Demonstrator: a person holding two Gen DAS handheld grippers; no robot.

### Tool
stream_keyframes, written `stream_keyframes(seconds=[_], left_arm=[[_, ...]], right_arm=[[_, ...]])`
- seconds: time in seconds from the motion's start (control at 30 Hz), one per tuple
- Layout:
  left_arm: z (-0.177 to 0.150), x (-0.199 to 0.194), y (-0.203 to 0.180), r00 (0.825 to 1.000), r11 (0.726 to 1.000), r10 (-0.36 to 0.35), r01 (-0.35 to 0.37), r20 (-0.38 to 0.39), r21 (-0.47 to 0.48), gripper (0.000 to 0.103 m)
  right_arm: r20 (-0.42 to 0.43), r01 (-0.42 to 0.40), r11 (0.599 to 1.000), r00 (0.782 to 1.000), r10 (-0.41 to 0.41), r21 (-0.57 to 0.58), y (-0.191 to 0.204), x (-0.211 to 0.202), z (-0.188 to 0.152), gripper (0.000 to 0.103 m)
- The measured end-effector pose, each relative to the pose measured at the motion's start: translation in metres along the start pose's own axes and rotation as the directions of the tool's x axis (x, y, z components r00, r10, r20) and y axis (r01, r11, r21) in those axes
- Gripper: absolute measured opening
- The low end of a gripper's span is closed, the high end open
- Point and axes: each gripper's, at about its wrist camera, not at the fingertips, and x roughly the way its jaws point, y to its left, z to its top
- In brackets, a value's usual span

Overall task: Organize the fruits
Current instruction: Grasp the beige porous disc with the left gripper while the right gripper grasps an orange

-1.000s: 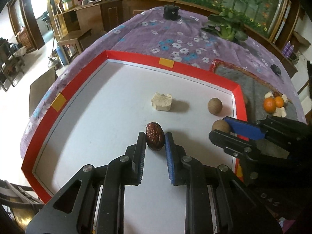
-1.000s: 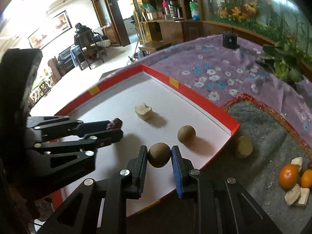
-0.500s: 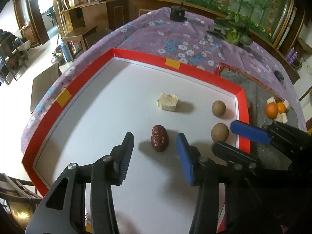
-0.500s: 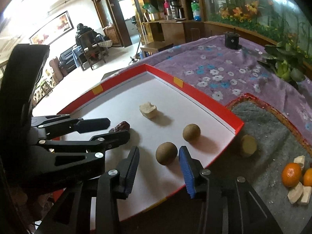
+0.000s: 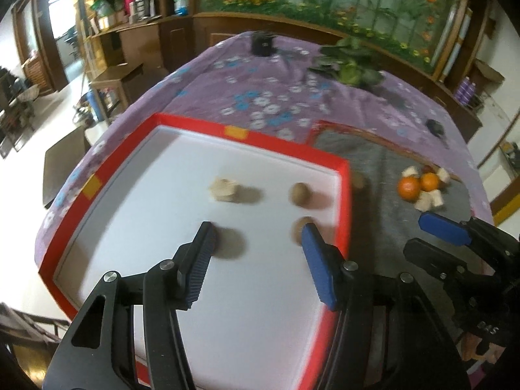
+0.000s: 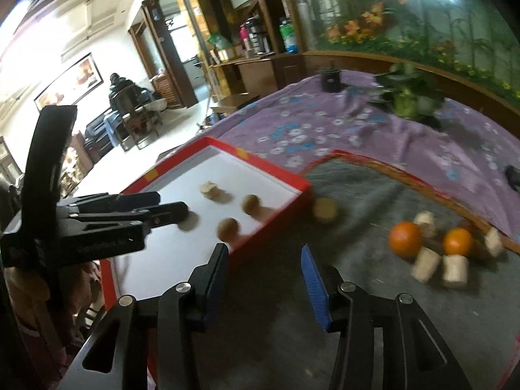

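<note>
From the left wrist view, the left gripper [image 5: 256, 250] hangs above the white floor of the red-rimmed tray [image 5: 286, 144], its jaws having just been opening; they stand wide apart and nothing lies between them. Just beyond its left finger a dark smudge shows on the tray floor; whether that is fruit or only shadow I cannot tell through the blur. A pale, lumpy chunk [image 5: 223, 189] sits mid-tray, and two round brown fruits lie toward the right wall: the far brown fruit [image 5: 299, 191] in the open, the near brown fruit [image 5: 300, 227] partly hidden by the blue pad. On the grey mat [image 5: 373, 156] beside the tray, two oranges [image 5: 410, 187] sit touching among pale pieces.

From the right wrist view, the right gripper [image 6: 265, 271] hovers over the grey mat just outside the tray's corner, its jaws likewise having just been opening, released and holding nothing. Both brown fruits rest on the tray floor near that corner. A tan round piece [image 6: 325, 209] lies on the mat just outside the tray wall.
</note>
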Motion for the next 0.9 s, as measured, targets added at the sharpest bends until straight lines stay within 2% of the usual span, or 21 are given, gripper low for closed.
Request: stream_keyframes(seconds=[0.2, 0.4, 0.5, 0.63, 0.73, 0.83, 0.9], left_arm=[[0.001, 0.001, -0.046, 0.998, 0.996, -0.066, 0.067, -0.016, 0.066, 0.056], [-0.005, 0.021, -0.1, 0.985, 0.979, -0.151, 0.162, -0.089, 0.127, 0.056], [-0.01, 0.036, -0.115, 0.978, 0.973, -0.167, 0.185, -0.126, 0.142, 0.056], [-0.013, 0.055, -0.108, 0.976, 0.98, -0.138, 0.159, -0.169, 0.122, 0.056], [-0.013, 0.054, -0.098, 0.986, 0.984, -0.094, 0.112, -0.136, 0.135, 0.055], [-0.01, 0.056, -0.087, 0.987, 0.988, -0.086, 0.102, -0.138, 0.114, 0.055], [-0.008, 0.059, -0.079, 0.991, 0.992, -0.044, 0.059, -0.129, 0.111, 0.056]], right_arm=[[0.003, 0.083, 0.996, 0.997, -0.083, 0.042, -0.036, -0.026, -0.023, 0.046], [0.024, 0.115, 0.984, 0.993, -0.12, 0.133, -0.077, -0.052, -0.042, 0.046], [0.03, 0.118, 0.98, 0.992, -0.124, 0.16, -0.086, -0.057, -0.046, 0.046], [0.04, 0.111, 0.974, 0.992, -0.121, 0.198, -0.098, -0.061, -0.049, 0.046], [0.046, 0.099, 0.976, 0.993, -0.109, 0.194, -0.097, -0.06, -0.047, 0.046], [0.039, 0.097, 0.98, 0.994, -0.105, 0.174, -0.096, -0.054, -0.042, 0.046], [0.035, 0.094, 0.981, 0.994, -0.101, 0.168, -0.095, -0.048, -0.038, 0.046]])
